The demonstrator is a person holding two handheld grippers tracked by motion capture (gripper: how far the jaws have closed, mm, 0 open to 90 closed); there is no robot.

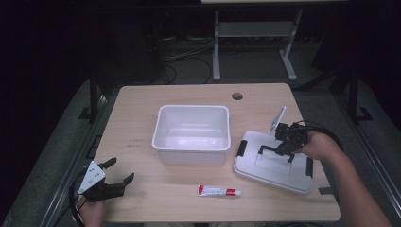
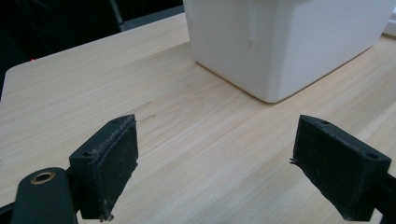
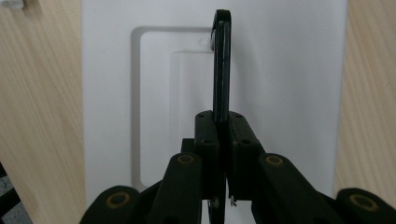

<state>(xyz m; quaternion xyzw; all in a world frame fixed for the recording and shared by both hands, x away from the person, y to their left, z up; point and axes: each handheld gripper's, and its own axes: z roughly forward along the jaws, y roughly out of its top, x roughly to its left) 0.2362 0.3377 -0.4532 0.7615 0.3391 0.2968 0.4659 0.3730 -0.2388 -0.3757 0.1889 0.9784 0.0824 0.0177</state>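
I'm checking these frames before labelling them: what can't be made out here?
- Toothpaste tube, high view: its print is too small to read.
- White bin, left gripper view: the top edge cuts off its rim and inside.
- Lid handle, right gripper view: the shut right gripper covers its lower end.
- Floor cables, high view: too dark to trace.

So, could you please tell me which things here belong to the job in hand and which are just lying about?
In the job:
- right tool, shut on the lid handle
- white lid
- white bin, open-topped

Lying about:
- toothpaste tube
- left tool, open, holding nothing
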